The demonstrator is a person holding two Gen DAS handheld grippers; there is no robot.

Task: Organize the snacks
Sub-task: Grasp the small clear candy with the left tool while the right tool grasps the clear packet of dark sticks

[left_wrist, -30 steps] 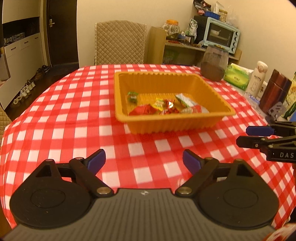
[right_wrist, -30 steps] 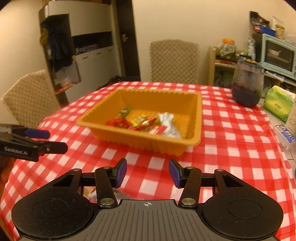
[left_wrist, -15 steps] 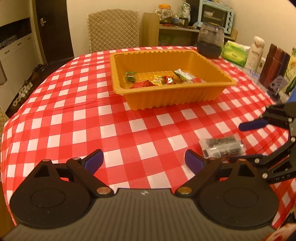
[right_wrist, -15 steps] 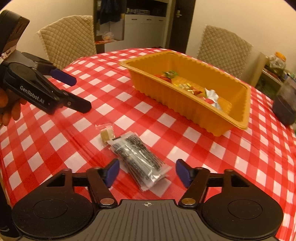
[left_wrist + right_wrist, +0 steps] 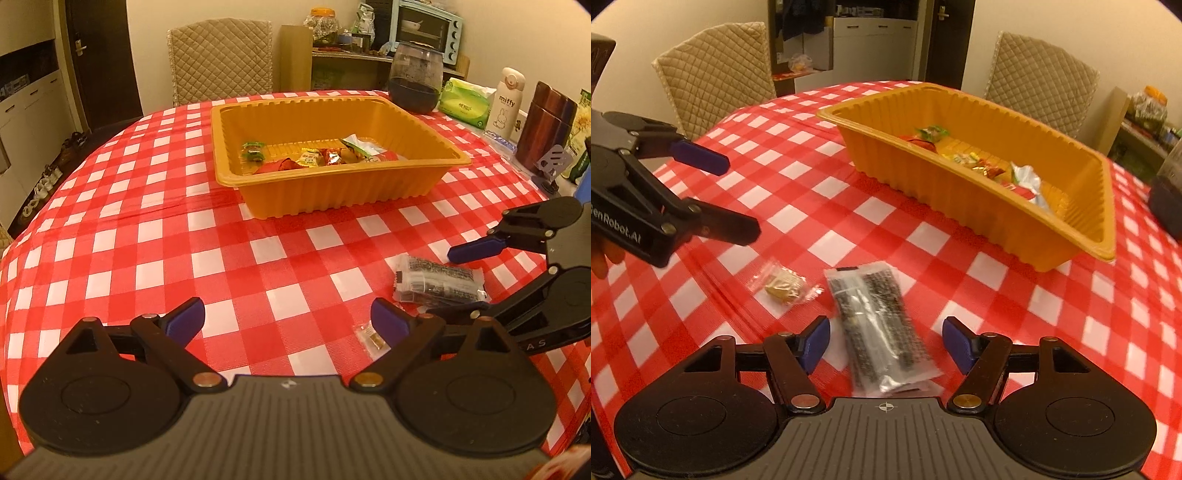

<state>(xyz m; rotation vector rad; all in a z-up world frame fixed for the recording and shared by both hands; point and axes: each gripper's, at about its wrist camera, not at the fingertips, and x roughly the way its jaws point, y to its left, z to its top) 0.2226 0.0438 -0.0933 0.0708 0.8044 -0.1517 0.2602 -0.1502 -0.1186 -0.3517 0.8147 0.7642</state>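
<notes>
Two snacks sit outside the orange tray (image 5: 964, 206): a dark packet (image 5: 882, 325) lies between the wide-open right gripper (image 5: 886, 345) fingers, with a small clear-wrapped candy (image 5: 783, 286) just beside it. Left gripper (image 5: 286, 319) is open too, holding nothing. That crinkly wrapper looks slippery, so I'd guess a shallow pinch could slide off or nudge the candy.

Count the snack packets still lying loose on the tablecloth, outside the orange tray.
2. A dark seaweed-like packet lies between the open right gripper's fingers. A small clear-wrapped candy lies just left of it. Others might be hidden behind the grippers.

Ribbed orange plastic tray (image 5: 343, 192), glossy checked tablecloth (image 5: 147, 240)
</notes>
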